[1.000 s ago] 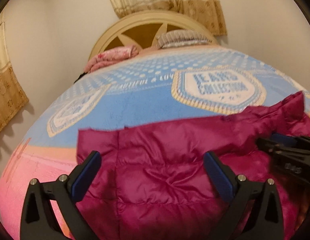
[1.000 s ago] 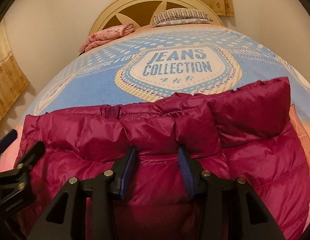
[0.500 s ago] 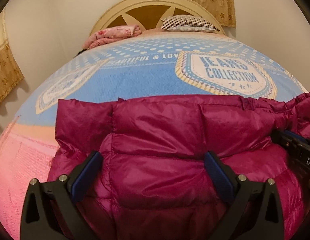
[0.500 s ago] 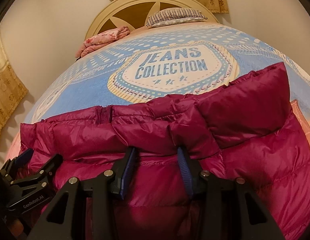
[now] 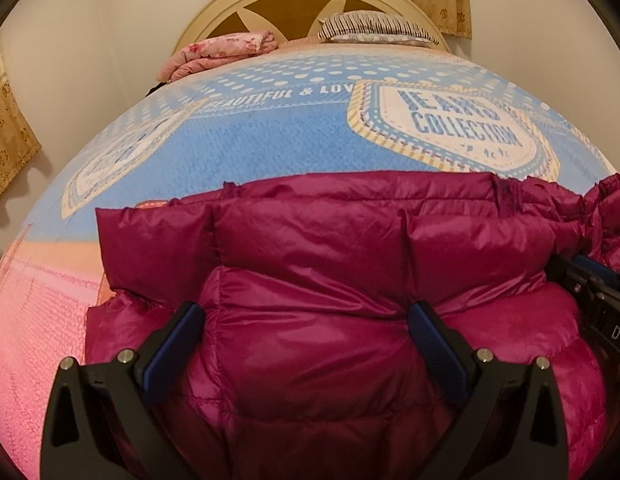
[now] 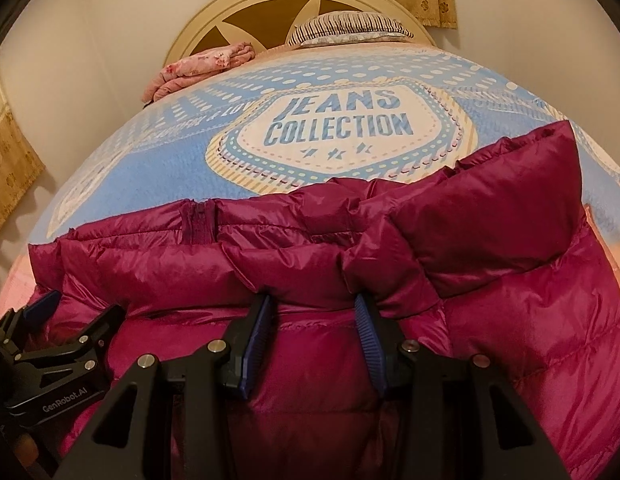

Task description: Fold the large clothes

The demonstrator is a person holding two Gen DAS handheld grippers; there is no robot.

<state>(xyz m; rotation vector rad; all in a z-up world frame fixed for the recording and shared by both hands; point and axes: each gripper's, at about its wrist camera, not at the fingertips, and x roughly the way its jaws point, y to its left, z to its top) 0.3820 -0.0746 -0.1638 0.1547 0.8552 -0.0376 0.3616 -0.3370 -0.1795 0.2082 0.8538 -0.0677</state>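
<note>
My bed (image 5: 269, 148) fills the room under a blue and pink printed blanket. Nearest, my left gripper (image 5: 305, 340) stands wide open over the shiny magenta quilted down jacket (image 5: 330, 280); my right gripper (image 6: 312, 332) pinches its doubled-over fold. Further folds probably remain; the striped pillow (image 6: 350, 28) lies beyond.

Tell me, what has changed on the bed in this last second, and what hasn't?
The magenta puffer jacket has been drawn further up the blanket; its folded edge, slanted and crumpled before, now lies nearly straight. The left gripper stays wide around the padding. The right gripper keeps its narrow pinch on a fold. The pink bedding and striped pillow lie unmoved.
</note>
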